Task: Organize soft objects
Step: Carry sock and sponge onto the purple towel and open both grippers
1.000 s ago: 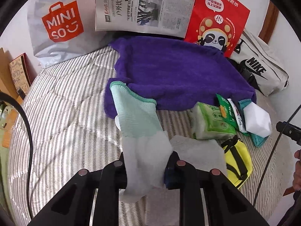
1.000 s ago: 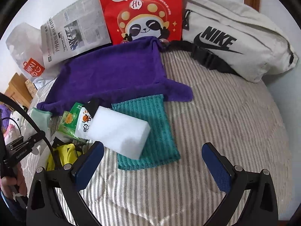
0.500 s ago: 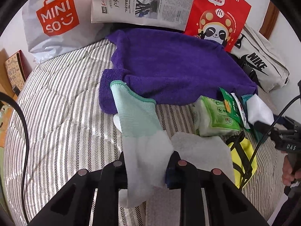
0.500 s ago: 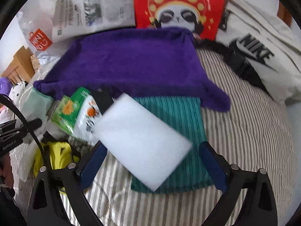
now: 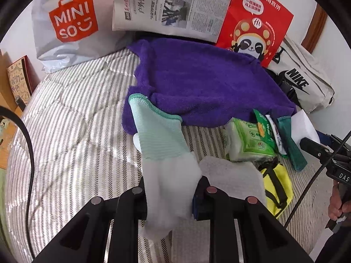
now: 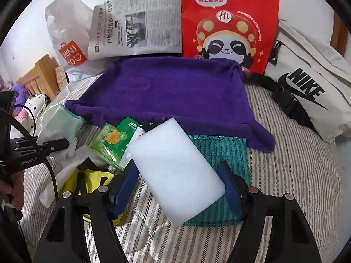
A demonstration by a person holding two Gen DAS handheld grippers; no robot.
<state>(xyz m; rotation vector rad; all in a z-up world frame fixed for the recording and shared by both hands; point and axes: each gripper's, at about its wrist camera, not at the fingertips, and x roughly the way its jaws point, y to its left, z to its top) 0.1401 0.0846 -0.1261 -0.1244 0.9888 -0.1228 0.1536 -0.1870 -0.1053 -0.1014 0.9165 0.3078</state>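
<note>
My left gripper (image 5: 170, 194) is shut on a white glove with a mint-green cuff (image 5: 162, 144) and holds it over the striped bed. My right gripper (image 6: 177, 182) is shut on a white sponge block (image 6: 175, 168), with a teal cloth (image 6: 221, 153) lying under it. A purple towel (image 5: 204, 83) lies spread at the back of the bed; it also shows in the right wrist view (image 6: 173, 92). The glove also shows at the left of the right wrist view (image 6: 65, 122).
Green wet-wipe packs (image 5: 248, 138) and a yellow pouch (image 5: 276, 186) lie right of the glove. A grey cloth (image 5: 230, 175) lies by the left fingers. A Miniso bag (image 5: 70, 26), newspaper (image 5: 171, 6), red panda bag (image 5: 254, 22) and Nike bag (image 6: 307, 87) line the back.
My right gripper has moved forward over the teal cloth and shut on the white sponge. My left gripper keeps its hold on the glove and has drifted slightly.
</note>
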